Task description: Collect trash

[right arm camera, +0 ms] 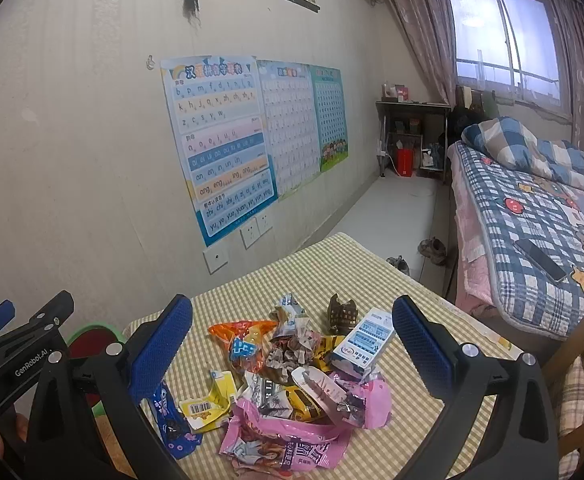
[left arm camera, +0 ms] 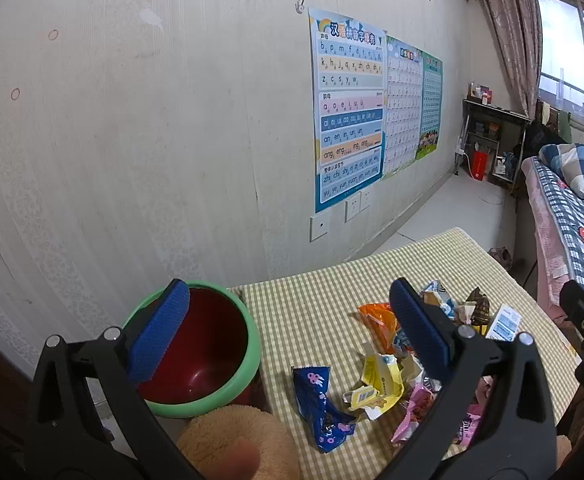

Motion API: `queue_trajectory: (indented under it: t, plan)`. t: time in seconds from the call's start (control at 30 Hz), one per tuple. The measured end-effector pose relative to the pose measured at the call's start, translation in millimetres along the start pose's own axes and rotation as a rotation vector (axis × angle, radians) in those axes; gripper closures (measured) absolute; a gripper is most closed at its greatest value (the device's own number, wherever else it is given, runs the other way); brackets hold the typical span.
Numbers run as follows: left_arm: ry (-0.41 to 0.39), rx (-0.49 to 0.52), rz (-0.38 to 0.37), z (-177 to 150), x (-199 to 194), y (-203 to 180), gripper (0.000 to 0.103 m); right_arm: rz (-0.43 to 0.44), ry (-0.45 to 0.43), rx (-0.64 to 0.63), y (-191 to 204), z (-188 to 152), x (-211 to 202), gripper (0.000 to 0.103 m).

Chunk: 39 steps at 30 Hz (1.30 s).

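Observation:
A pile of snack wrappers (right arm camera: 292, 376) lies on a table with a yellow checked cloth (right arm camera: 332, 272). It includes a blue wrapper (left arm camera: 318, 408), a yellow one (left arm camera: 376, 384), an orange one (right arm camera: 243, 340), a pink one (right arm camera: 287, 440) and a white-blue carton (right arm camera: 366, 340). A red bin with a green rim (left arm camera: 203, 356) stands left of the table. My left gripper (left arm camera: 287, 336) is open and empty, above the bin and the pile's left edge. My right gripper (right arm camera: 292, 344) is open and empty, above the pile.
A wall with posters (right arm camera: 219, 140) runs along the left. A bed with a plaid quilt (right arm camera: 540, 220) is on the right, a phone (right arm camera: 540, 258) on it. A dark desk (right arm camera: 412, 136) stands by the window. Shoes (right arm camera: 432, 246) lie on the floor beyond the table.

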<state>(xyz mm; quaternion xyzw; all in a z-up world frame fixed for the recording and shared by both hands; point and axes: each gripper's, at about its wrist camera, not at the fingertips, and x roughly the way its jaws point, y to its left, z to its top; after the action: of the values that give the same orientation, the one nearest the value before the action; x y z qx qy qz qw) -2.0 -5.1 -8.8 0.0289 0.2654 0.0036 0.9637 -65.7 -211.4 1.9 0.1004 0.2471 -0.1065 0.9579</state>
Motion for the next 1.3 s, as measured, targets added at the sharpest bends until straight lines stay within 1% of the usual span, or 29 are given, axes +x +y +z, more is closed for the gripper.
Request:
queue_trajectory:
  t: [0.37, 0.57, 0.67, 0.7, 0.77, 0.8, 0.83, 0.93, 1.03, 1.13, 1.17, 1.23, 1.27, 1.3]
  plan:
    - [0.001, 0.001, 0.003, -2, 0, 0, 0.005, 0.002, 0.008, 0.004, -2, -2, 2, 0.007]
    - [0.006, 0.026, 0.02, -5, 2, -2, 0.005, 0.009, 0.042, 0.0, -2, -6, 11, 0.007]
    - [0.014, 0.041, -0.006, -9, 9, -1, 0.005, 0.003, 0.058, -0.019, -3, -11, 18, 0.007]
    - [0.034, 0.044, -0.006, -13, 14, 0, 0.005, 0.004, 0.066, -0.02, -6, -14, 22, 0.007]
    - [0.086, 0.061, -0.031, -22, 26, -1, 0.005, 0.009, 0.094, -0.008, -14, -21, 30, 0.007]
    - [0.121, 0.07, -0.046, -29, 32, -2, 0.005, 0.009, 0.106, 0.002, -19, -25, 34, 0.007]
    - [0.151, 0.076, -0.045, -36, 39, -2, 0.005, 0.008, 0.121, 0.008, -24, -30, 38, 0.007]
    - [0.208, 0.072, -0.046, -59, 54, -4, 0.005, -0.007, 0.172, 0.001, -35, -42, 48, 0.007]
    - [0.241, 0.104, -0.046, -76, 70, -15, 0.005, -0.011, 0.211, 0.004, -47, -54, 56, 0.007]
    - [0.276, 0.149, -0.108, -86, 86, -33, 0.005, 0.017, 0.279, 0.057, -60, -65, 68, 0.007]
    - [0.289, 0.166, -0.139, -88, 92, -39, 0.006, 0.016, 0.298, 0.071, -65, -68, 72, 0.007]
    - [0.31, 0.206, -0.171, -92, 100, -53, 0.016, 0.025, 0.339, 0.103, -74, -75, 80, 0.007]
    - [0.331, 0.237, -0.183, -96, 107, -62, 0.023, 0.037, 0.355, 0.122, -79, -78, 83, 0.007]
    - [0.352, 0.255, -0.192, -99, 113, -69, 0.028, 0.048, 0.368, 0.143, -84, -81, 86, 0.007]
